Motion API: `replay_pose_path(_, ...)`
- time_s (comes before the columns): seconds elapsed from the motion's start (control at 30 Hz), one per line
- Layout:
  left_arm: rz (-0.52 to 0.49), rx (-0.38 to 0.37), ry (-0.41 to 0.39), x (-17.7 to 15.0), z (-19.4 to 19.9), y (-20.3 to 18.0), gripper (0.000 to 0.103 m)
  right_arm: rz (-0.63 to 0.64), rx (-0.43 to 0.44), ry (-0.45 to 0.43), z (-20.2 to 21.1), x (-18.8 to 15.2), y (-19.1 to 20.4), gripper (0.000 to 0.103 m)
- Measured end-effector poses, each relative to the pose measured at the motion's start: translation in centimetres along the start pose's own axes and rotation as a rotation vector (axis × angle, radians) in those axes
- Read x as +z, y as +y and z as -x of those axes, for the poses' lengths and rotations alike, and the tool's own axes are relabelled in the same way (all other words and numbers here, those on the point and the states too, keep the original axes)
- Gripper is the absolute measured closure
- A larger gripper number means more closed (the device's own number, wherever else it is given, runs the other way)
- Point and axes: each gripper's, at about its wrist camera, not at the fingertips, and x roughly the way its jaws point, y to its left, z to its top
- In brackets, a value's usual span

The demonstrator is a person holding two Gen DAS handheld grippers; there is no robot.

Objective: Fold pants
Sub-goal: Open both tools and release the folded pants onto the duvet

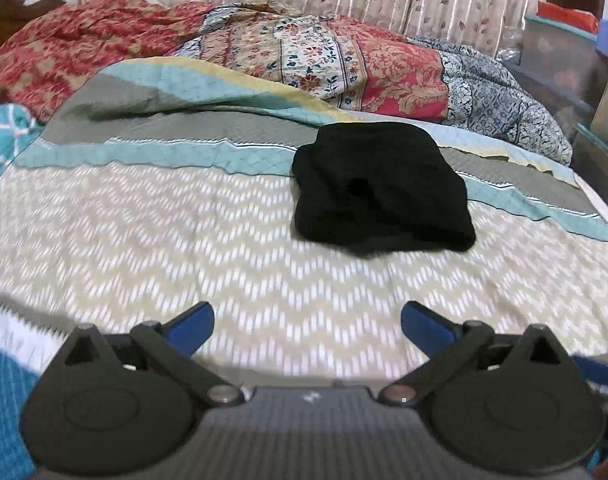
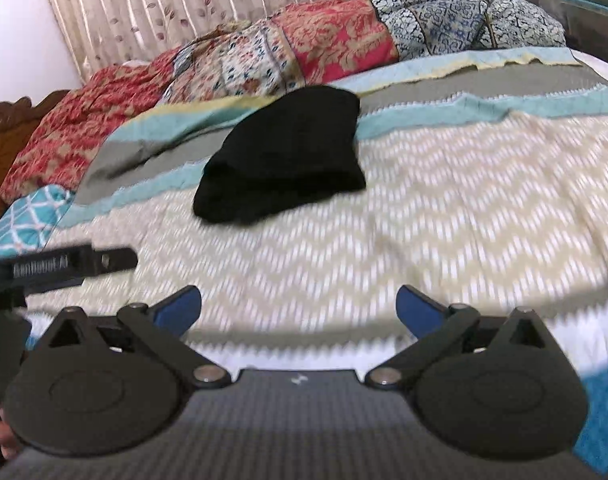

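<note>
Lying bundled toward the far edge of the bedspread (image 1: pixel 184 216), across its teal and grey stripes, the black pants (image 1: pixel 378 188) sit well apart from the left gripper (image 1: pixel 307 326) and right gripper (image 2: pixel 299 307), both spread wide and empty.

Both grippers spread wide, nothing between the jaws

The left gripper (image 1: pixel 307 322) and the right gripper (image 2: pixel 299 305) each show 2 blue-tipped fingers (image 1: pixel 192 326) splayed fully apart and angled downward. In the right wrist view the left gripper's black body (image 2: pixel 64 266) shows at the left edge.
</note>
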Motion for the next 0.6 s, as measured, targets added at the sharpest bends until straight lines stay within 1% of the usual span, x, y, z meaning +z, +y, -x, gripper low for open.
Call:
replay_pose_path(0.1, -0.003, 0.054, -0.013, -1.0, 1.7, 0.0, 0.000, -0.025, -0.022, 0.045, 0.8, -1.5, 0.7, 0.000)
replay_pose_path(0.2, -0.018, 0.100, -0.047, -1.8, 3.1, -0.1, 0.000, -0.040, -0.004, 0.094, 0.8, -1.8, 1.1, 0.000)
replay_pose_path(0.27, -0.028, 0.105, -0.059, -2.0, 4.0, -0.1, 0.000, -0.029, -0.010, 0.094, 1.0, -1.4, 1.6, 0.000)
replay_pose_path(0.33, -0.040, 0.122, -0.074, -2.2, 4.9, -0.2, 0.000, -0.024, -0.008, 0.071, 1.5, -1.0, 1.9, 0.000)
replay_pose_path(0.43, -0.040, 0.203, -0.148, -2.7, 6.1, -0.3, 0.000, -0.011, -0.010, 0.059, 2.0, -1.0, 2.1, 0.000)
replay_pose_path(0.5, -0.043, 0.274, -0.200, -3.4, 6.9, -0.5, 0.000, -0.009, -0.006, 0.068, 2.3, -1.1, 2.2, 0.000)
replay_pose_path(0.53, -0.052, 0.302, -0.213, -3.6, 7.1, -0.7, 0.000, -0.012, 0.002, 0.077, 2.3, -1.1, 2.2, 0.000)
replay_pose_path(0.6, -0.073, 0.313, -0.201, -3.6, 7.2, -0.9, 0.000, -0.022, 0.009, 0.095, 2.3, -1.2, 2.2, 0.000)
